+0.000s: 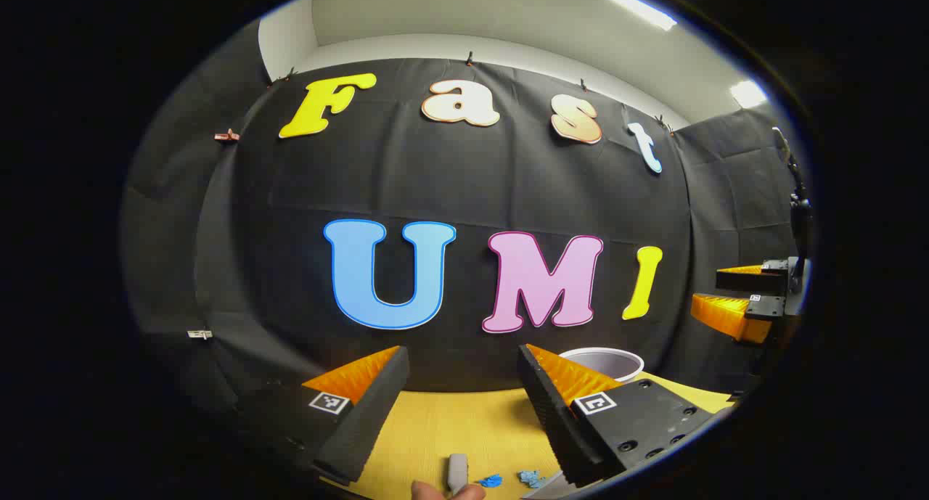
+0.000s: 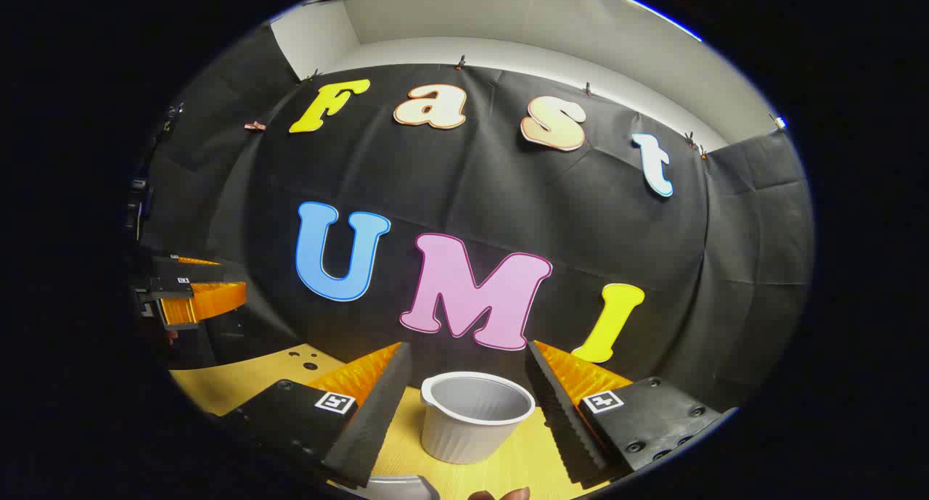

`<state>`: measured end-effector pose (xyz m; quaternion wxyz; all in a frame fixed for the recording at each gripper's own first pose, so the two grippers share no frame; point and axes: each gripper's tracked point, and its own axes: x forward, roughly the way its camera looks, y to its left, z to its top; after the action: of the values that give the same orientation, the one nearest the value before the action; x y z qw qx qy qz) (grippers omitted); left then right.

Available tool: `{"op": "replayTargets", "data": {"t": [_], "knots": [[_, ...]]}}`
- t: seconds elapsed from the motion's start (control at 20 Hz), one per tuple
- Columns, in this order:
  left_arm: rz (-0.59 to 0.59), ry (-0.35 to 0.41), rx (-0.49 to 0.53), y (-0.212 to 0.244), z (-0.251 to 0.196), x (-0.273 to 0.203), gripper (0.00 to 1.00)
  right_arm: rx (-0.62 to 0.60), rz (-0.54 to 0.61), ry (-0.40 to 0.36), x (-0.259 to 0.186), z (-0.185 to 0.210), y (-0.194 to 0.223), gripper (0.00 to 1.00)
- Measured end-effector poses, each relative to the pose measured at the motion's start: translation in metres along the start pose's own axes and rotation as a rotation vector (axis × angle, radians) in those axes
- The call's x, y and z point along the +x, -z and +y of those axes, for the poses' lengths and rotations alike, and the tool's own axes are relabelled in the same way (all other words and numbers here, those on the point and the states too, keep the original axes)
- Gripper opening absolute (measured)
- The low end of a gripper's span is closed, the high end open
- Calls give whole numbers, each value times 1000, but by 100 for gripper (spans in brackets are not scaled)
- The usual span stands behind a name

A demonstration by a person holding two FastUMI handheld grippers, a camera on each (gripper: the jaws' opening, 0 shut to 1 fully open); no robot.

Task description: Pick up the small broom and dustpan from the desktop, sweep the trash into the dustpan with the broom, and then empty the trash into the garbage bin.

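The opening step is judged to be in hand: neither the broom nor the dustpan is yet gripped. In the left gripper view, the left gripper [image 1: 462, 384], with black fingers lined in ribbed orange, is held above the yellow wooden desktop [image 1: 450, 420] with its jaws spread wide and nothing between them. At the bottom edge of that view a small grey handle-like piece [image 1: 457, 472] is seen, probably part of the small broom, though too little is shown to be sure. Just beside it lie crumpled blue scraps of trash [image 1: 532, 477], and a pale curved edge [image 1: 543, 489], possibly the dustpan, is glimpsed against the right finger. A fingertip [image 1: 435, 491] is seen at the very bottom.

In the right gripper view, the right gripper [image 2: 464, 387] is likewise held open and empty, and the white ribbed plastic cup serving as the garbage bin [image 2: 477, 416] stands upright on the desktop between and beyond its fingers, untouched. A grey rounded edge [image 2: 399, 485] is cut off at the bottom of that view and cannot be identified.

For the next move, both grippers would need to be tipped downward and lowered, each lined up over its tool's handle, before the jaws are closed.
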<state>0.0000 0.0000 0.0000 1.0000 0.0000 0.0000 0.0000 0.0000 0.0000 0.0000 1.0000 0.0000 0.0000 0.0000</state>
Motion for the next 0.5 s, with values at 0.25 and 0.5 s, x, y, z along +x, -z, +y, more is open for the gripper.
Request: {"op": "replayTargets", "data": {"t": [0.25,0.5], "knots": [[-4,-2,10,0,-4,-2,96,-1,-8,-6,2,-2,-3,97],[-3,3,18,-2,-7,-1,96,0,-8,-10,3,-2,-1,97]]}}
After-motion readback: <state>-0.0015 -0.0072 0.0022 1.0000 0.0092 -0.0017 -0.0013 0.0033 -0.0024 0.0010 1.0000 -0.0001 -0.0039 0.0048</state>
